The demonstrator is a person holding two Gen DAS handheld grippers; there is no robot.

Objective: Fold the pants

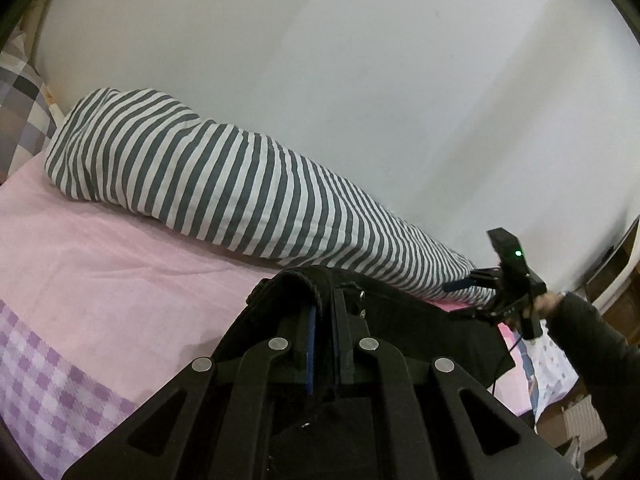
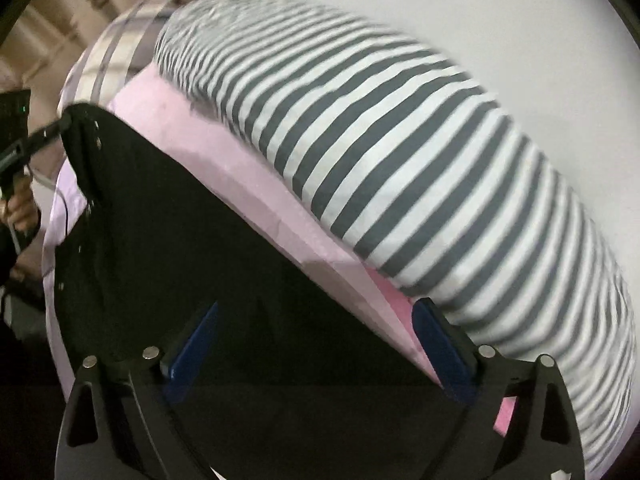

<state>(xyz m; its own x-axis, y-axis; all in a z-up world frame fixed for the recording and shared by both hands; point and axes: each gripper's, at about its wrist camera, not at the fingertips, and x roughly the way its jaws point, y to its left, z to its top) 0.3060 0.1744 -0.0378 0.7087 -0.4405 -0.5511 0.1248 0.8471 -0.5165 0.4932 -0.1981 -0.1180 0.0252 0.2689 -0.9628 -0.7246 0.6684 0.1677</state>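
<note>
The black pants (image 1: 400, 312) lie on a pink bed sheet (image 1: 120, 272). My left gripper (image 1: 322, 308) is shut on the pants' waistband corner, the cloth pinched between its blue pads. In the right wrist view the pants (image 2: 192, 248) spread wide and dark across the sheet. My right gripper (image 2: 316, 320) is open, its jaws wide apart over the pants' near edge, one blue pad (image 2: 436, 344) over the pink sheet. It also shows in the left wrist view (image 1: 460, 286), held by a hand. The left gripper shows at the far corner of the pants (image 2: 60, 126).
A long grey-and-white striped bolster (image 1: 224, 188) lies along the white wall (image 1: 360, 60), close behind the pants. A checked pillow (image 1: 20, 100) sits at the bed's head. The sheet has a purple checked border (image 1: 48, 392) at the near edge.
</note>
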